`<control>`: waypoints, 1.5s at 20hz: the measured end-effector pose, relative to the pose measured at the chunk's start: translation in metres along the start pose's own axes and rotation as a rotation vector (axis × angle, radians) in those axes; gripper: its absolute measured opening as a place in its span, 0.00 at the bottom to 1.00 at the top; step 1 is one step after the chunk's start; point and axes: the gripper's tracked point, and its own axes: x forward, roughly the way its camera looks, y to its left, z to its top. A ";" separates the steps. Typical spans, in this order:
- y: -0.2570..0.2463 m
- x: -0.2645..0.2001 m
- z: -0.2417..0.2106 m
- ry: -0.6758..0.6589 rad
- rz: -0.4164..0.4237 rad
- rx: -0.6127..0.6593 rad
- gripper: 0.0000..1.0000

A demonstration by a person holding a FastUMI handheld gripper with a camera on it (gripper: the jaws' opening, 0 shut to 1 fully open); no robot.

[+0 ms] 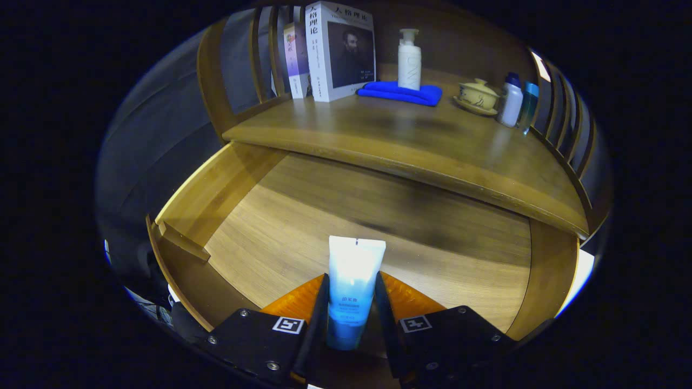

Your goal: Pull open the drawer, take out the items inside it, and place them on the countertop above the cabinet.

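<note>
Gripper (350,302) clamped on soft plastic tube (351,286) standing between both fingers at lower centre, above smooth wood-grain open drawer (378,216), glossy countertop (411,146) beyond.

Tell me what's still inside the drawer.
The drawer floor looks bare ahead of the tube, which the hand-held gripper is shut on. The back part under the countertop and the floor beneath the fingers are hidden.

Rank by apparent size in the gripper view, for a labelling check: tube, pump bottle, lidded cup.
1. Tube, held between the gripper fingers; nearness inflates it.
2. Pump bottle on the blue cloth.
3. Lidded cup.
</note>
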 end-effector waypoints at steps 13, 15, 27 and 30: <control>-0.011 -0.061 0.091 -0.345 -0.061 -0.032 0.50; -0.016 -0.066 0.108 -0.374 -0.076 -0.019 0.50; -0.066 -0.059 0.180 -0.480 -0.193 0.096 0.50; -0.081 -0.047 0.180 -0.465 -0.223 0.119 0.50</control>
